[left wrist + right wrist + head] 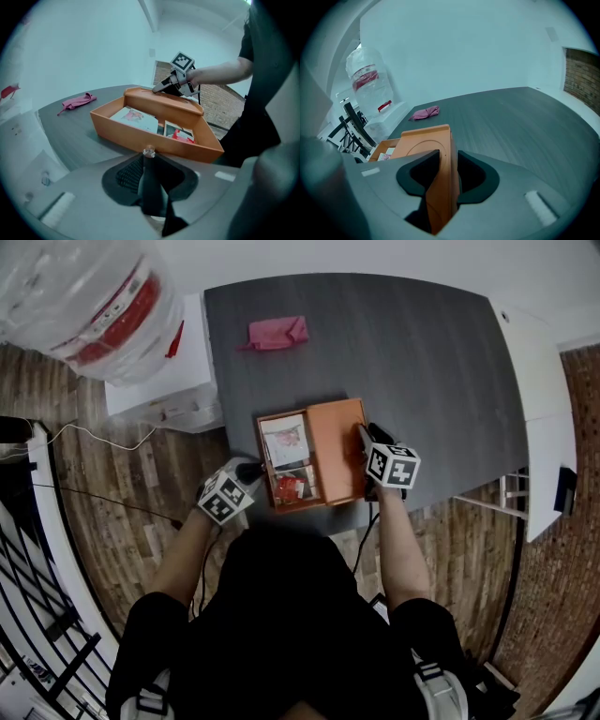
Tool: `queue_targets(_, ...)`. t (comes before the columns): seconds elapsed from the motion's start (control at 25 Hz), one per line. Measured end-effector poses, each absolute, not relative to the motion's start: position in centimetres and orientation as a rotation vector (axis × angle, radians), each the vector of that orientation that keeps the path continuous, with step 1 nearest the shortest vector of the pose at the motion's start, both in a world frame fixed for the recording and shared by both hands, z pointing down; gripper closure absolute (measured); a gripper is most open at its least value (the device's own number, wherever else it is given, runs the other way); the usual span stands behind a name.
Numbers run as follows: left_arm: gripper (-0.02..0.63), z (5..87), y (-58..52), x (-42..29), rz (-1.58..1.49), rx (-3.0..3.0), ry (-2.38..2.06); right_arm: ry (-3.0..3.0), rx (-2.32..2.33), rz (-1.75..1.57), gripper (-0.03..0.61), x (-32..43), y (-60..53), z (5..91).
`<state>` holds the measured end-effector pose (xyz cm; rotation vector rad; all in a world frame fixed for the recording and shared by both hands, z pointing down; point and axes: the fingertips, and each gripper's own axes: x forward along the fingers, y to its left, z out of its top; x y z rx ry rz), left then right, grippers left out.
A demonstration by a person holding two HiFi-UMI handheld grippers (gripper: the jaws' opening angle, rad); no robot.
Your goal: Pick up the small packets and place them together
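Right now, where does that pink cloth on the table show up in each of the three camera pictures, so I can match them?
Head view: the pink cloth lies top centre on the dark table, beyond the box.
Left gripper view: pink cloth at the left, on the table beyond the box.
Right gripper view: pink cloth left of centre, beyond the box.
Shared landmark: the orange box.

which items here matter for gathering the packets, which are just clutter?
Job:
- pale packet, red packet
- orange box that holds them
- lid, gripped by right tongs
- left tongs, by the box's side

Lying about:
- pink cloth
- water bottle
- white stand
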<state>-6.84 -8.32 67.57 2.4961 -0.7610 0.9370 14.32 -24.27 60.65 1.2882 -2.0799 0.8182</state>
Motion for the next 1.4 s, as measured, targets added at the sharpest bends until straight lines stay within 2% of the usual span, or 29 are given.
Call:
queue_targets(0.2,0.492,66.5,-8.6,-8.5,0.933,2.496,-0.809,-2.081,1.297,0.780,0.453,14.2,-24.4,60.6)
queue_targets(0.44,0.488,61.7,-11.7,-9.1,0.868,2.570,-0.897,-2.116,1.304,0.670,0.442,14.0,-24.2,59.7)
queue_targets(0.72,0.476,59.3,-14.5,-6.4,0.864,2.684,-0.861,-2.223,1.383,0.636,0.442,14.0,-22.7,55.7)
queue_targets(1.08,0.326,64.3,-15.9,-2.7,1.385,2.636,-0.637,-2.294,1.436,0.711,0.446,14.2,-17.7,53.8)
queue_targets(1.4,0.229,66.4,-15.3,-2.3,1.537,2.555,-0.543,-2.304,1.476,0.810,0.446,14.9,-15.5,54.0)
